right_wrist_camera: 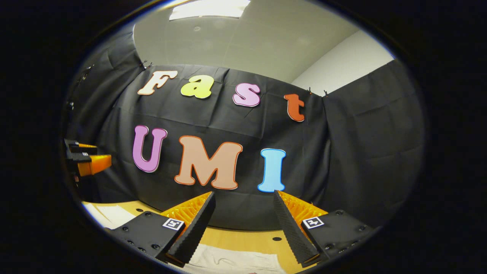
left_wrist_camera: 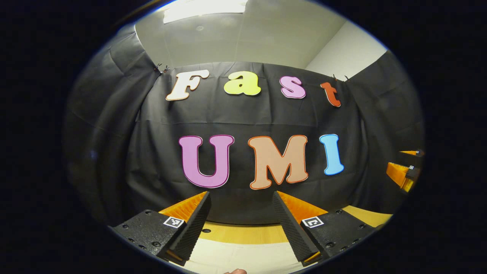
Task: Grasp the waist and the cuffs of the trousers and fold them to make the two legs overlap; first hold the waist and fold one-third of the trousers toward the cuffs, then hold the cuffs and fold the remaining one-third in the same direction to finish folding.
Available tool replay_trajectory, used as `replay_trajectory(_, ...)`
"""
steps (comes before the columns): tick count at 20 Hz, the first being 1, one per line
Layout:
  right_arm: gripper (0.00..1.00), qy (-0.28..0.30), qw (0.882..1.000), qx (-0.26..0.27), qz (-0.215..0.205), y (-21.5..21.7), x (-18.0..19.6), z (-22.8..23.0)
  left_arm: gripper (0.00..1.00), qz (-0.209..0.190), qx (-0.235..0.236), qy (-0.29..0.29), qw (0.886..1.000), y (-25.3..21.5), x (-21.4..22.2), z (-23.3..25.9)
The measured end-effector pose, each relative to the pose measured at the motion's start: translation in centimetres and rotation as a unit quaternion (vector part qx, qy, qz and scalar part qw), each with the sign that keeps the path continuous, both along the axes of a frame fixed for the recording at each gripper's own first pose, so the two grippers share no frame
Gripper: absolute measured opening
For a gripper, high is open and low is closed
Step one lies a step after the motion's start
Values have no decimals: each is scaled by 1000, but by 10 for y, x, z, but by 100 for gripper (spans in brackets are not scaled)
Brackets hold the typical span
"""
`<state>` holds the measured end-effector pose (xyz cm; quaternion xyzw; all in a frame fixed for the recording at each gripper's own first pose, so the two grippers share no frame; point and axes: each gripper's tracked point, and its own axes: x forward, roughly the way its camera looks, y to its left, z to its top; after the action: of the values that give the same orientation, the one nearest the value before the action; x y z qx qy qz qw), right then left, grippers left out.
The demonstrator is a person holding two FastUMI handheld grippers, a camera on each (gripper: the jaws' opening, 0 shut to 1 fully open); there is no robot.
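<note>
The trousers (left_wrist_camera: 243, 258) are a pale, cream cloth lying on the wooden table, seen low between my fingers in the left gripper view. In the right gripper view the trousers (right_wrist_camera: 232, 262) show creased at the bottom edge. My left gripper (left_wrist_camera: 241, 194) is open, raised above the cloth and aimed at the booth wall, with nothing between its fingers. My right gripper (right_wrist_camera: 242, 193) is likewise open and empty above the table. Each gripper also appears far off in the other's view: the right gripper (left_wrist_camera: 399, 163) at the right edge, the left gripper (right_wrist_camera: 95, 155) at the left edge.
The wooden table (right_wrist_camera: 243, 239) runs up to the black cloth wall close ahead. More pale cloth (right_wrist_camera: 110, 215) lies on the table at the left of the right gripper view. A fingertip (left_wrist_camera: 236, 271) pokes in at the bottom of the left gripper view.
</note>
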<state>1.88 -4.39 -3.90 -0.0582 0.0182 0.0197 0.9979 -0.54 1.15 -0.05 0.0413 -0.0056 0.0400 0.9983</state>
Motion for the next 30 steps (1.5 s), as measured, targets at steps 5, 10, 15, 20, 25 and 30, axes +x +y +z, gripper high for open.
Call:
replay_trajectory(5,98,21,994,-106,19,-29,-14,-33,96,0,7,9,1000,-8,-1,-4)
replay_trajectory(10,97,70,983,-168,30,-61,-32,-73,95,6,13,12,1000,-12,-3,-5)
replay_trajectory(15,98,120,967,-222,47,-86,-52,-119,95,15,13,19,1000,-12,-5,-11)
replay_trajectory(20,99,176,942,-273,81,-103,-77,-178,96,21,22,23,999,-9,-6,-14)
replay_trajectory(25,98,233,910,-320,122,-111,-110,-233,95,30,23,32,999,-3,-10,-24)
replay_trajectory(30,100,263,866,-385,181,-110,-144,-280,95,36,27,41,998,1,-11,-32)
